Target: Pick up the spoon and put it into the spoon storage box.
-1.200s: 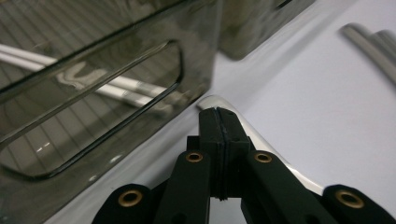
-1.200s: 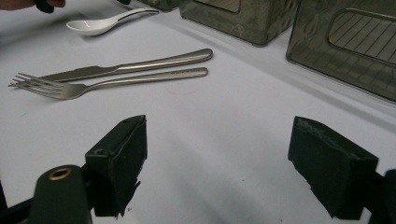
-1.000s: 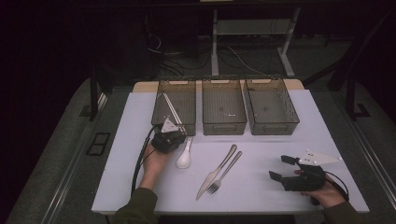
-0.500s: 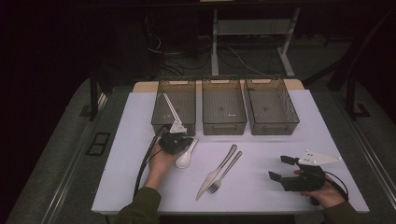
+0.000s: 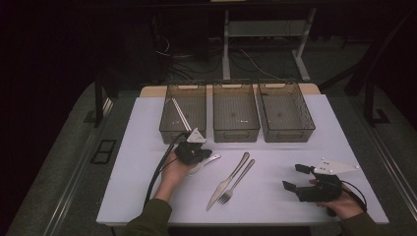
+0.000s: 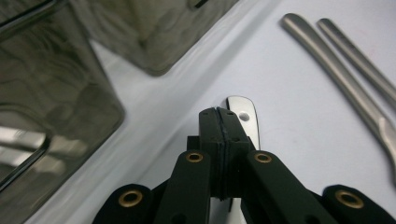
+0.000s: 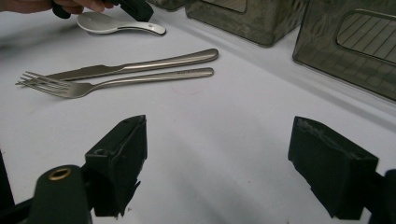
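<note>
Left gripper (image 5: 199,155) has its black jaws pressed flat together, hovering right over the handle of the glossy white ceramic spoon (image 7: 112,23), whose rounded handle end with a small hole pokes out just past the jaw tips. The spoon lies just in front of the leftmost smoky translucent plastic bin (image 5: 183,112), beside the brushed steel knife (image 5: 227,180) and fork (image 5: 237,183). Right gripper (image 5: 297,178) rests spread wide, holding nothing.

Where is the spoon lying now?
In the high view, the spoon lies at the left gripper, before the leftmost bin, left of the knife.
</note>
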Motion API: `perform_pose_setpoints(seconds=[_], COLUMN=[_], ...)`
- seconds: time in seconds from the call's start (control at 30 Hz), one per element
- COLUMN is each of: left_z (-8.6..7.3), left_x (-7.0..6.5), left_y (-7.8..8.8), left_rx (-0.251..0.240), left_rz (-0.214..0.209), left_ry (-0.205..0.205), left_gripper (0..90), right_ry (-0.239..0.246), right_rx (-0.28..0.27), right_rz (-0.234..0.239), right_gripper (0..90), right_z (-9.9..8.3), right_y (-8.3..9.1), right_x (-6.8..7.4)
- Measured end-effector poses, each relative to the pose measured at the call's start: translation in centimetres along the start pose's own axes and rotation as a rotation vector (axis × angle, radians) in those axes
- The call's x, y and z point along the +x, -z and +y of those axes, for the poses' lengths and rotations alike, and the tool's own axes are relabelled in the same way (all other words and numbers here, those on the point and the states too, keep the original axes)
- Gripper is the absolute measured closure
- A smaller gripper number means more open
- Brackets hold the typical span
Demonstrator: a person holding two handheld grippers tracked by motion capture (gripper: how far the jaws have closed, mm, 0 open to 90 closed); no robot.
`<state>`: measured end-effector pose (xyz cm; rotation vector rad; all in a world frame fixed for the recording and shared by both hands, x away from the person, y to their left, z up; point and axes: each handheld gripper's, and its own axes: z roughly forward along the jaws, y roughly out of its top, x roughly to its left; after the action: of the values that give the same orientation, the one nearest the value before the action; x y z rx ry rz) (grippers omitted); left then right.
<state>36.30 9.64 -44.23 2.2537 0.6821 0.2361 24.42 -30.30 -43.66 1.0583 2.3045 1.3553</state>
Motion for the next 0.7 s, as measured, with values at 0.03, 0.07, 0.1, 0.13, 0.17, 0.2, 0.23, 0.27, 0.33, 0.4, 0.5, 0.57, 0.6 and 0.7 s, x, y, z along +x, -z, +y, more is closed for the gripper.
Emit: perform_pose_setpoints(seconds=[0.03, 0.07, 0.1, 0.13, 0.17, 0.2, 0.23, 0.27, 0.33, 0.4, 0.5, 0.57, 0.6, 0.7], left_z=[0.1, 0.2, 0.2, 0.3, 0.4, 0.4, 0.5, 0.6, 0.7, 0.8, 0.9, 0.9, 0.9, 1.0], left_x=[0.0, -0.1, -0.2, -0.3, -0.5, -0.5, -0.7, -0.8, -1.0, -1.3, -1.6, -1.6, -1.6, -1.6], left_y=[0.1, 0.0, 0.0, 0.0, 0.0, -0.1, -0.1, -0.2, -0.3, -0.3, -0.4, -0.4, -0.4, 0.2], left_rx=[0.002, 0.003, 0.007, 0.010, 0.015, 0.020, 0.022, 0.025, 0.033, 0.042, 0.046, 0.044, 0.040, 0.017], left_rz=[-0.010, -0.021, -0.028, -0.039, -0.047, -0.053, -0.061, -0.067, -0.091, -0.111, -0.117, -0.116, -0.115, -0.109], left_ry=[-0.003, -0.004, -0.010, -0.013, -0.013, -0.023, -0.024, -0.027, -0.045, -0.054, -0.064, -0.065, -0.062, -0.059], left_gripper=[89.2, 89.3, 89.3, 89.2, 89.2, 89.3, 89.3, 89.3, 89.3, 89.2, 89.3, 89.2, 89.2, 89.1], right_ry=[0.000, -0.001, 0.000, -0.001, -0.001, 0.000, 0.002, 0.004, 0.002, 0.001, 0.002, 0.005, 0.006, 0.002], right_rx=[-0.001, 0.000, -0.001, 0.000, 0.000, 0.001, 0.002, 0.003, 0.003, 0.002, 0.002, 0.001, 0.000, 0.002], right_rz=[0.000, 0.000, 0.000, 0.001, 0.001, 0.003, 0.003, 0.004, 0.003, 0.003, 0.003, 0.004, 0.004, 0.004], right_gripper=[19.8, 19.8, 19.8, 19.8, 19.8, 19.8, 19.8, 19.8, 19.8, 19.8, 19.8, 19.8, 19.8, 19.8], right_z=[0.0, 0.0, 0.0, 0.0, 0.0, 0.0, 0.0, 0.0, 0.0, 0.0, 0.0, 0.0, 0.0, 0.0], right_y=[0.0, 0.0, 0.0, 0.0, 0.0, 0.0, 0.0, 0.0, 0.0, 0.0, 0.1, 0.0, 0.0, 0.0], right_x=[0.0, 0.0, 0.0, 0.0, 0.0, 0.0, 0.0, 0.0, 0.0, 0.0, 0.0, 0.0, 0.0, 0.0])
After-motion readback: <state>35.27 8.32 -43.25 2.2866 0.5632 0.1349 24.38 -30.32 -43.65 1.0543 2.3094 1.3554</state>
